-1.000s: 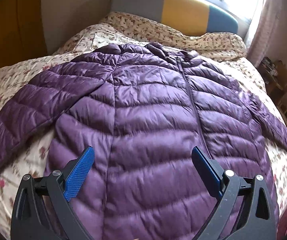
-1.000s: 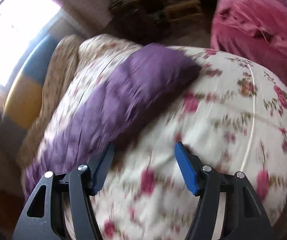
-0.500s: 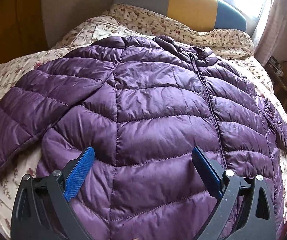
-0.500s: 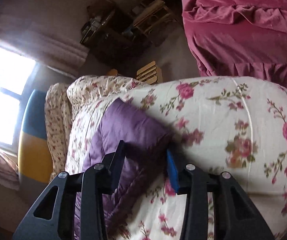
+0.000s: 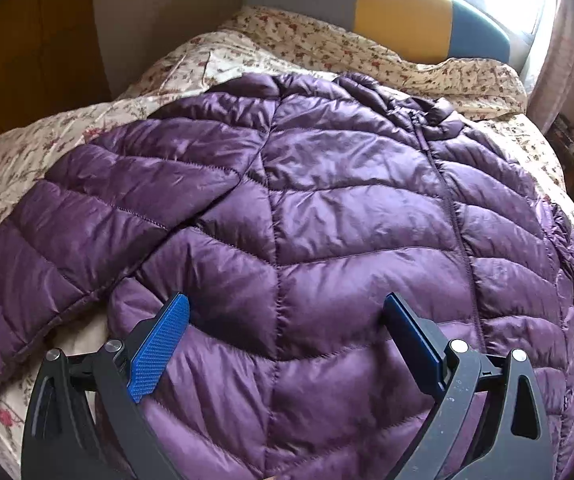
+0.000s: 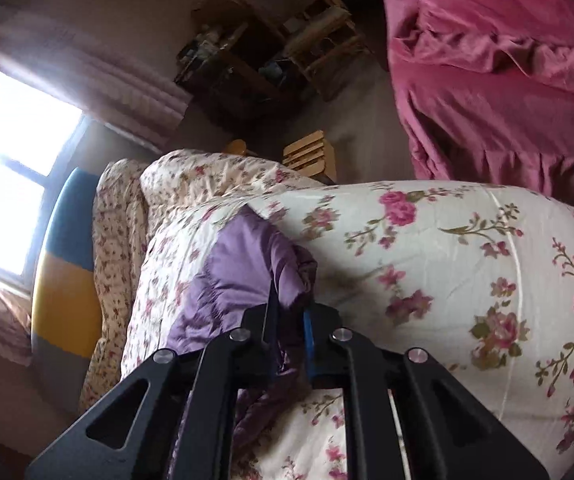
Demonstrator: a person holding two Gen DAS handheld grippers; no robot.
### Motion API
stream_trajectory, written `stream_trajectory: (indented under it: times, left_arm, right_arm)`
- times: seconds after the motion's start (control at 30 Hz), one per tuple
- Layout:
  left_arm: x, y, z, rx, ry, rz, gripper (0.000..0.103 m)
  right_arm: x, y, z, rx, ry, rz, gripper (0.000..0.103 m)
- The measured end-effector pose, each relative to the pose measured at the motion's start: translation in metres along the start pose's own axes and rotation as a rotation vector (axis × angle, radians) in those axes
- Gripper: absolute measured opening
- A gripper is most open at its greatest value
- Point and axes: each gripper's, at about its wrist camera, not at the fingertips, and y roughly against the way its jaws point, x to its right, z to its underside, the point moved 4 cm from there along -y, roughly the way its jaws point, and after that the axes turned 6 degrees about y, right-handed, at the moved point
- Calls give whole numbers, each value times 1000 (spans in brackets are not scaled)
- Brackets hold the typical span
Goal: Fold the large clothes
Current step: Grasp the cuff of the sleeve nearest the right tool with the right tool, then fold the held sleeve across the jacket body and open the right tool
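The left claw (image 5: 285, 320) is held wide open and angled downward, while the right claw (image 6: 289, 322) has just been closed on purple fabric.

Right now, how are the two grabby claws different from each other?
The left gripper stands wide open above the purple jacket, pinching nothing, while the right gripper has just been closing and is shut on the jacket's sleeve. The left gripper faces the jacket's spread-out body; the right gripper is at the sleeve end on the flowery quilt. Both have black arms and blue pads.
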Motion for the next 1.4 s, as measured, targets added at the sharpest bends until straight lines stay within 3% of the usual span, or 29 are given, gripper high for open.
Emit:
stream_trajectory:
  times: [0.33,0.9,1.13,1.4]
  left_arm:
    - [3,-12,0,-8,-35,4,97]
    - [3,-17,2,8,-30,21,100]
    - [3,-12,2,21,-35,23,100]
    - [6,-10,0,30,-38,37,100]
  right_arm:
    - [-93,-4,38,-63,213,-124,8]
    - [-262,-39,232,-315,556,-319,7]
    - [-303,-38,304,-404,647,-382,7]
    - [-327,-39,361,-481,702,-426,7]
